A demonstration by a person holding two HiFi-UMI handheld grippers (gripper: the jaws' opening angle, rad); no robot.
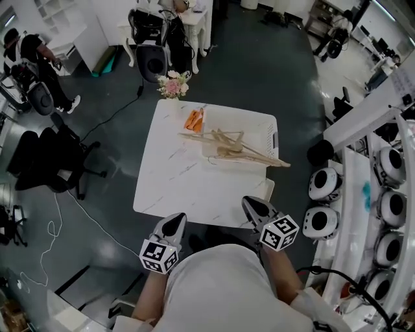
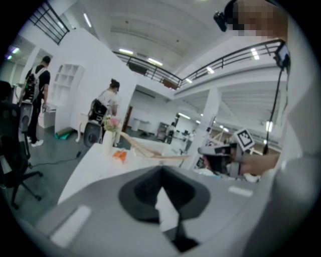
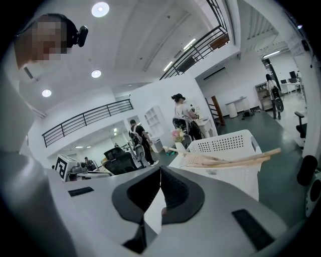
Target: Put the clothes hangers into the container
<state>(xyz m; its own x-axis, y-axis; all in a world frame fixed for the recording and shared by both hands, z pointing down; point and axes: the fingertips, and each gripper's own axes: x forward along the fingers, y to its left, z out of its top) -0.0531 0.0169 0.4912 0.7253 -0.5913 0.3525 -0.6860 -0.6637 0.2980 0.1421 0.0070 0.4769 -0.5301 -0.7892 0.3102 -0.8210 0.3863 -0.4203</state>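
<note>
A white table [image 1: 170, 185] stands on a dark grey floor [image 1: 259, 78], black office chairs [image 1: 55, 155] near it, round ceiling lights [image 3: 100, 9] overhead.

Left tongs [image 1: 172, 225], right tongs [image 1: 254, 209] — both closed and empty

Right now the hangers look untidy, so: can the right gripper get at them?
Probably yes: only bare table lies between the shut right gripper and the hangers lying across the container; nothing blocks them.

I counted one white perforated plastic basket [image 1: 256, 126] at upper centre, one small orange object [image 1: 193, 120], one vase of pink flowers [image 1: 174, 85], and several pale wooden clothes hangers [image 1: 237, 150], too tangled to number.
</note>
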